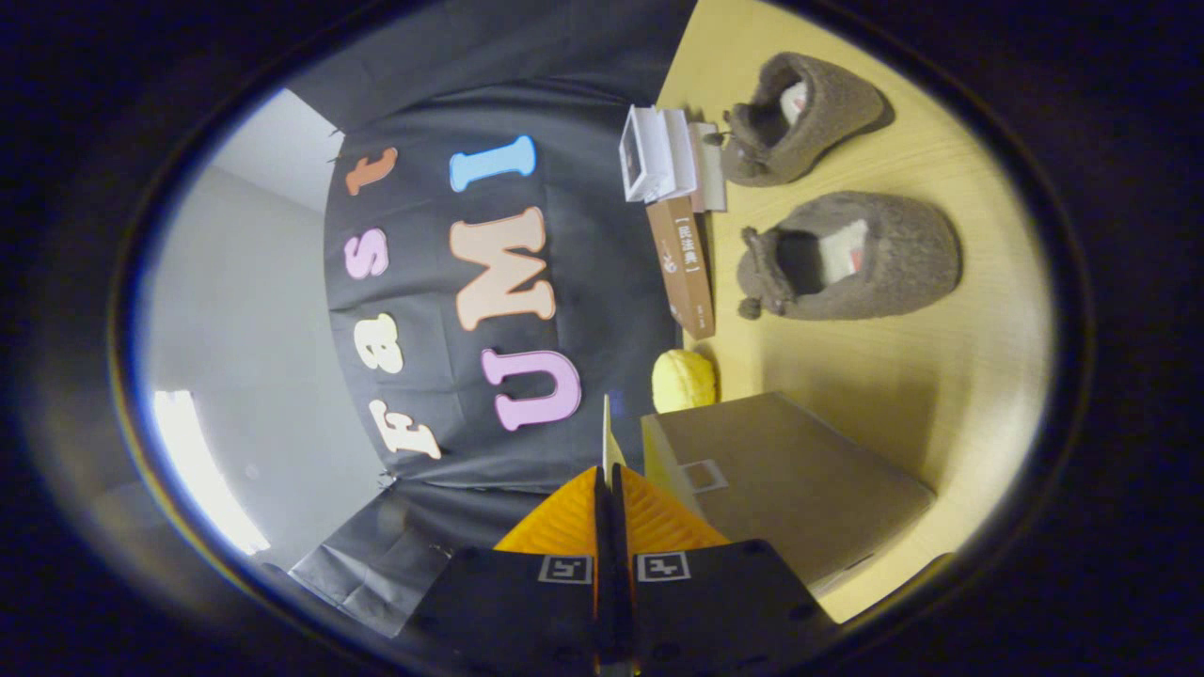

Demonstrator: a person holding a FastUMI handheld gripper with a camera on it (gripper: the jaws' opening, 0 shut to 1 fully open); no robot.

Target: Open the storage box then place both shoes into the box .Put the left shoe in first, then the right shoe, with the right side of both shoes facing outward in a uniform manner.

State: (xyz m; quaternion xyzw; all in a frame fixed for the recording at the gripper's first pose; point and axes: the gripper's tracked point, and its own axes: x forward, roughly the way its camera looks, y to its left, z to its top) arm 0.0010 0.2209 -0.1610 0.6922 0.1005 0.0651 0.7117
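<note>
The view is rolled on its side, with the yellow table [978,376] running up the right. A grey-brown storage box [800,480] sits just to the right of my fingers, its front face carrying a small label window [704,475]. My gripper [609,475] is shut, and a thin pale panel edge [609,432], seemingly the box's lid seen edge-on, rises from between the fingertips. Two fuzzy grey-brown shoes with pompoms lie on the table beyond the box: the nearer one [851,256] and the farther one [809,118], both with openings facing the wall.
A brown book [682,268] and a white stack of books [658,150] stand against the black cloth wall [564,169] next to the shoes. A yellow rounded object [684,381] sits between the brown book and the box.
</note>
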